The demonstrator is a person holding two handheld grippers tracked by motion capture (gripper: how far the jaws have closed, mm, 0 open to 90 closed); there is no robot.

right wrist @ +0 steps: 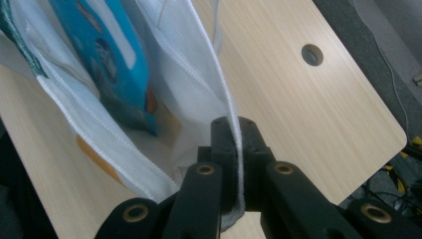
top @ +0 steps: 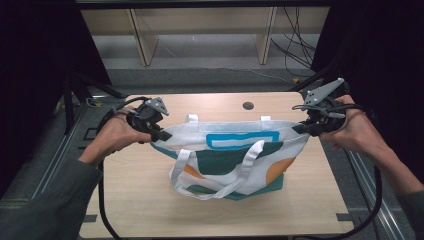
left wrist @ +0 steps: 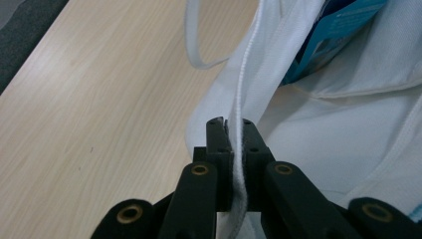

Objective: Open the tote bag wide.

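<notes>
Tote bag (top: 235, 160): white fabric printed with teal and orange shapes, standing upright at the middle of the worktop (top: 140, 200), mouth held open and stretched sideways between the two grippers. One white strap (top: 210, 192) hangs in a loop down the near face; the two ends of a second strap rise at the far rim.

Contents: a blue packet (top: 242, 140) with a white panel, lying inside the bag against the far wall. It shows in the left gripper view (left wrist: 338, 30) and in the right gripper view (right wrist: 107, 64).

Left gripper (top: 159, 134): held in the person's left hand (top: 112, 137), closed tight on the bag's left rim. In the left gripper view (left wrist: 234, 134) the white stitched hem runs straight down between the two black jaws.

Right gripper (top: 300, 127): held in the right hand (top: 357, 130), closed on the bag's right rim. The right gripper view (right wrist: 234, 132) shows the hem pinched between its jaws.

Worktop: pale wood grain, rounded corners, a round cable hole (top: 248, 105) near the far edge, behind the bag.
</notes>
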